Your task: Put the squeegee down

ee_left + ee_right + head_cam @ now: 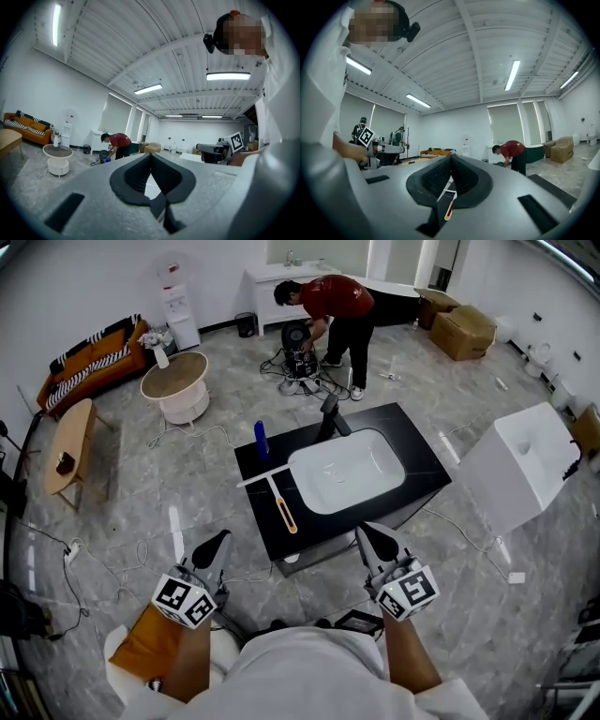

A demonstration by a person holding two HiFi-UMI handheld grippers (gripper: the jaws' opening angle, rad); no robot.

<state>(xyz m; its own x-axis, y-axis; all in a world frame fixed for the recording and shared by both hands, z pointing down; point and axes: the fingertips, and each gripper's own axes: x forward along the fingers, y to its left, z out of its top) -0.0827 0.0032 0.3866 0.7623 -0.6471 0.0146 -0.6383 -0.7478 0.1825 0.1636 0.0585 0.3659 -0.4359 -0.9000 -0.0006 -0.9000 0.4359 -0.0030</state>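
The squeegee, with an orange handle and a white blade, lies flat on the black counter, left of the white sink basin. Neither gripper holds it. My left gripper hovers short of the counter's near left corner with its jaws pressed together and nothing in them. My right gripper is over the counter's near edge, also shut and empty. In the right gripper view the orange squeegee handle shows through the gap below the closed jaws. The left gripper points up toward the room.
A blue bottle and a black faucet stand at the counter's back. A person in a red shirt bends over gear behind. A round white table, a wooden table and a white block stand around. Cables lie on the floor.
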